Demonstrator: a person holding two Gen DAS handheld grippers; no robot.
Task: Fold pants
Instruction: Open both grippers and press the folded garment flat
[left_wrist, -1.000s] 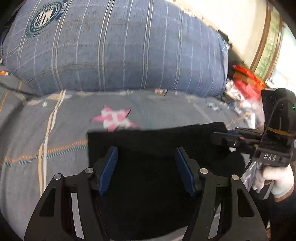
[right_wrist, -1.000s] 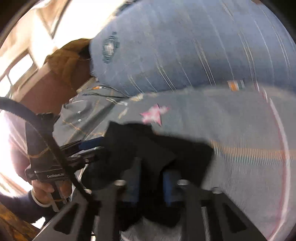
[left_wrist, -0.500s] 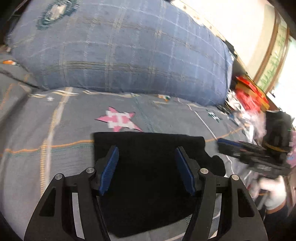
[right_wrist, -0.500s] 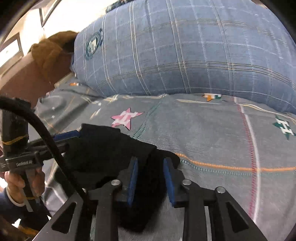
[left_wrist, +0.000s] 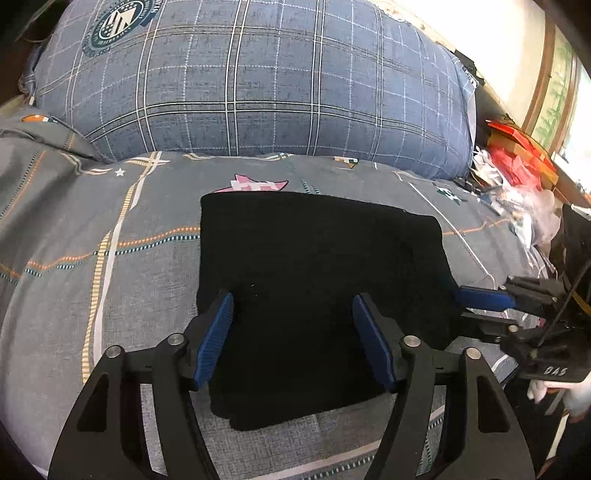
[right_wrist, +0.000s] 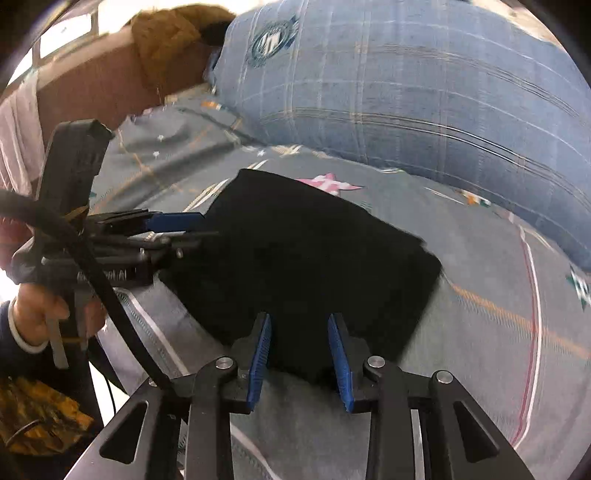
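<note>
The black pants lie folded into a flat rectangle on the grey patterned bedsheet. My left gripper hovers over their near part; its jaws are opening and the blue pads press on nothing, with only flat cloth below them. In the right wrist view the pants spread ahead of my right gripper, which is open above their near edge and holds nothing. Each gripper shows in the other's view: the right gripper at the pants' right edge, the left gripper at their left edge.
A big blue checked pillow lies across the bed behind the pants. Red packets and plastic clutter sit off the bed's right side. A brown furry cloth hangs over the wooden headboard. A person's hand holds the left handle.
The right gripper, earlier shut on a bunched fold of the pants, has let go and drawn back. The pants now lie flat. The left jaws have spread a little wider.
</note>
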